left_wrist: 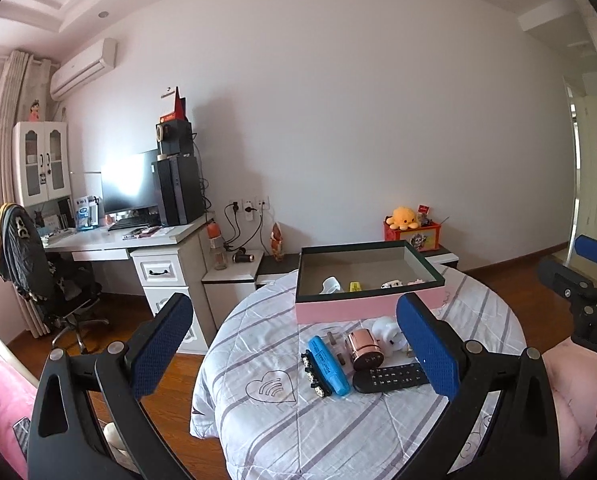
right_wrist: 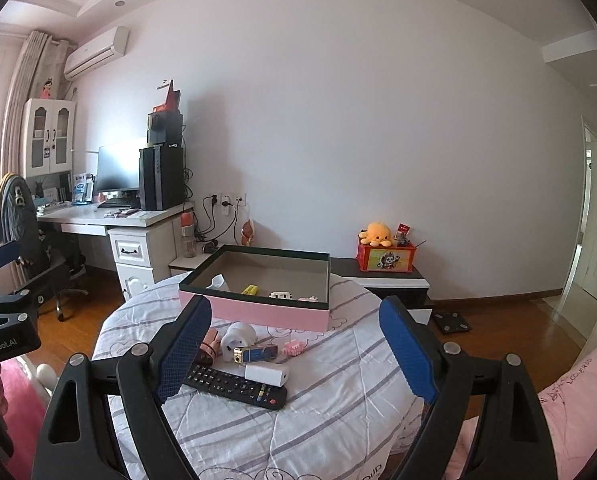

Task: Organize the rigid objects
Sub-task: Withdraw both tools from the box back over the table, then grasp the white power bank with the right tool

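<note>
A pink box [left_wrist: 368,307] [right_wrist: 270,314] with a dark green rim stands open on the striped quilt, with a few small items inside. In front of it lie a blue marker [left_wrist: 329,365], a black studded clip [left_wrist: 313,373], a rose-gold cylinder [left_wrist: 364,350], a white plug [left_wrist: 384,330] [right_wrist: 238,340] and a black remote [left_wrist: 392,377] [right_wrist: 236,386]. The right wrist view also shows a white block [right_wrist: 267,373], a small blue-and-gold box [right_wrist: 257,354] and a pink clip [right_wrist: 293,347]. My left gripper [left_wrist: 298,354] and right gripper [right_wrist: 294,352] both hover open and empty, short of the items.
A white desk [left_wrist: 110,240] with monitor and computer tower stands left, with an office chair [left_wrist: 38,272] beside it. A low cabinet [right_wrist: 382,280] behind the bed carries a red box and an orange plush. Wooden floor [right_wrist: 518,328] lies to the right. Pink bedding [right_wrist: 578,400] is near me.
</note>
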Action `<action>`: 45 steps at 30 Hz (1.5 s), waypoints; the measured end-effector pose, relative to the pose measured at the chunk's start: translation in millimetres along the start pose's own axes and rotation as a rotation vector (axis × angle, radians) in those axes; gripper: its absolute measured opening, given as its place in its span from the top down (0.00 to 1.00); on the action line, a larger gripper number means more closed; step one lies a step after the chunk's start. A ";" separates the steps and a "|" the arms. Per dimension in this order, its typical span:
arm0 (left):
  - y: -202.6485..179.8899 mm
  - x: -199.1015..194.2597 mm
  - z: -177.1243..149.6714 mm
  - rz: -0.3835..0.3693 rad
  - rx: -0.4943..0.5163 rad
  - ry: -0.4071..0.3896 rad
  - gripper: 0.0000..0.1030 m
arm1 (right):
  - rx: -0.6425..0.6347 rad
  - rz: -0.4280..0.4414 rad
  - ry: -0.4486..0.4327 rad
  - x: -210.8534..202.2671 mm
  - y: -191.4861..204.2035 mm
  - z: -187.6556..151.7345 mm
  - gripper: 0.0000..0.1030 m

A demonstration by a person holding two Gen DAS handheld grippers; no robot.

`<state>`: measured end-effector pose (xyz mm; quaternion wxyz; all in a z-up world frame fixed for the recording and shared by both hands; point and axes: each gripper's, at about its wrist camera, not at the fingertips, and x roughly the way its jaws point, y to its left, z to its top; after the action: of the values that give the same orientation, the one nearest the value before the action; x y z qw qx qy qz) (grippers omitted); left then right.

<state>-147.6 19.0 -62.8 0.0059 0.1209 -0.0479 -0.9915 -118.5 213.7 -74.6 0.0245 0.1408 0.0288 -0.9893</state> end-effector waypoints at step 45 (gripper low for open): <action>-5.1 165.6 -97.9 -0.059 0.057 0.459 0.00 | 0.036 0.116 0.445 200.0 8.5 -98.5 0.15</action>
<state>-284.9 11.1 -197.5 -0.0155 0.3445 -0.0696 -0.9361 -282.5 203.5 -225.4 0.0719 0.3574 0.0077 -0.9312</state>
